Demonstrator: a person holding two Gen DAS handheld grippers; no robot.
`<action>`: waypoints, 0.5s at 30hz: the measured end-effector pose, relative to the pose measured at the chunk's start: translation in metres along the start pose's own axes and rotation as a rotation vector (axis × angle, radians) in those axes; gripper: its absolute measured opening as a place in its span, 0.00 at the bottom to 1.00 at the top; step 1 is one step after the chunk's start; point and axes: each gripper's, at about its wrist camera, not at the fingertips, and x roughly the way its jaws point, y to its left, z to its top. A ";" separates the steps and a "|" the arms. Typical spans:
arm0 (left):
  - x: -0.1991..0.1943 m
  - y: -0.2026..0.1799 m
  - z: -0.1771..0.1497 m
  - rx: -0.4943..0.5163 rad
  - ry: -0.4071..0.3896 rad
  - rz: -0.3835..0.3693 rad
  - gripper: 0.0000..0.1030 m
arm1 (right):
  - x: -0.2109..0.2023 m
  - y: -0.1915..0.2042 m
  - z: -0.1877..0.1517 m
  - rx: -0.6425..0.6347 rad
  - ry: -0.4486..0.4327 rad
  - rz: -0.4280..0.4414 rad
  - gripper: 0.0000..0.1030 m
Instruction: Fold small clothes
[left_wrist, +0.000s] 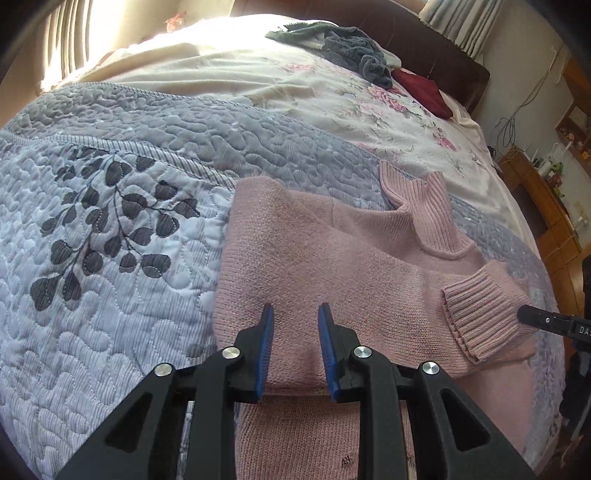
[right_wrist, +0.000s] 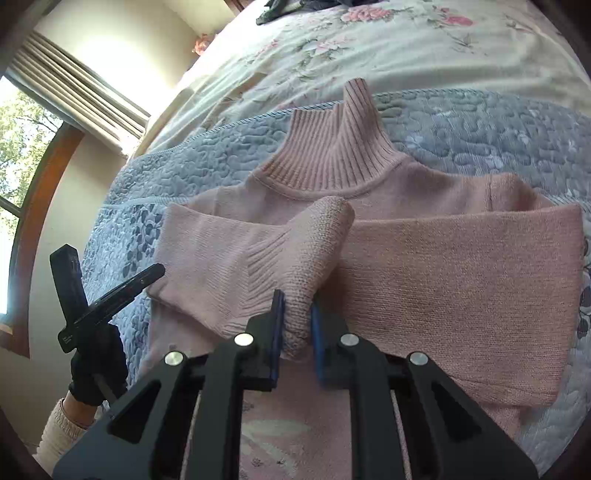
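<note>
A pink knit turtleneck sweater (left_wrist: 332, 258) (right_wrist: 406, 206) lies flat on a blue-grey quilted bedspread (left_wrist: 110, 258), its ribbed collar (right_wrist: 332, 158) pointing away from me. One sleeve is folded across the chest. My right gripper (right_wrist: 296, 301) is shut on that sleeve's ribbed cuff (right_wrist: 295, 280), which bunches up between the blue pads; in the left wrist view only the gripper's black tip (left_wrist: 546, 319) shows beside the cuff (left_wrist: 476, 314). My left gripper (left_wrist: 295, 308) is open just above the sweater's body, with nothing between its fingers. It also shows at the left of the right wrist view (right_wrist: 110, 291), held by a black-gloved hand (right_wrist: 98, 365).
Beyond the quilt lies a floral sheet (left_wrist: 351, 107). A heap of grey and blue clothes (left_wrist: 354, 48) and a dark red cloth (left_wrist: 424, 92) sit near the brown headboard (left_wrist: 450, 51). Wooden furniture (left_wrist: 543, 206) stands on the right, and a window (right_wrist: 22, 147) on the left.
</note>
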 end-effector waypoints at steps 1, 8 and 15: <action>0.006 -0.003 -0.002 0.011 0.017 0.016 0.24 | 0.008 -0.007 -0.002 0.016 0.018 -0.011 0.13; 0.012 -0.002 -0.001 0.002 0.043 0.019 0.24 | 0.025 -0.005 -0.015 -0.047 0.038 -0.192 0.34; -0.007 -0.022 0.005 0.032 -0.013 -0.030 0.30 | 0.021 0.067 -0.015 -0.276 0.022 -0.205 0.52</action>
